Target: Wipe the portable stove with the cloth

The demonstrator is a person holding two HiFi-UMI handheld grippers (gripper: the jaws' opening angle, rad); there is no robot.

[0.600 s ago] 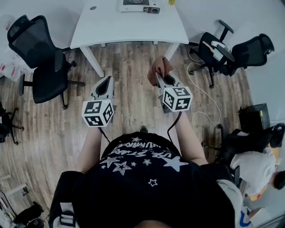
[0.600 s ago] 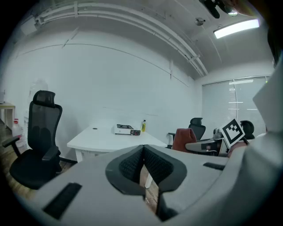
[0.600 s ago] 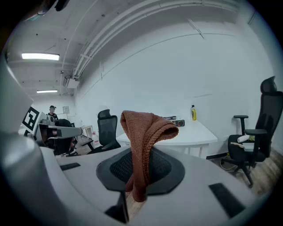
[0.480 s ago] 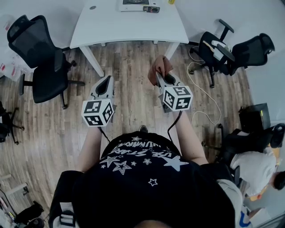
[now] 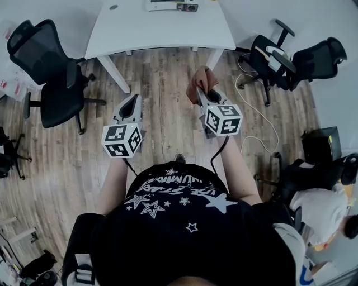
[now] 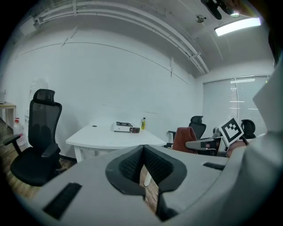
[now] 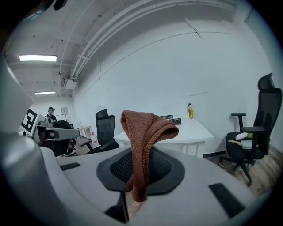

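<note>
The right tool (image 7: 140,170) is clamped on the brown cloth (image 7: 143,132), the left tool (image 6: 143,172) is closed on nothing, and straight ahead, well apart, the portable stove (image 5: 168,5) lies lengthwise along the far edge of the surface (image 5: 162,31), slightly nearer the right.

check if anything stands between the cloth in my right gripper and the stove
Nothing visible does. The cloth, shut in the right gripper, faces open wood floor, then bare white table top up to the portable stove. The yellow bottle stands beside the stove, not in front.
</note>
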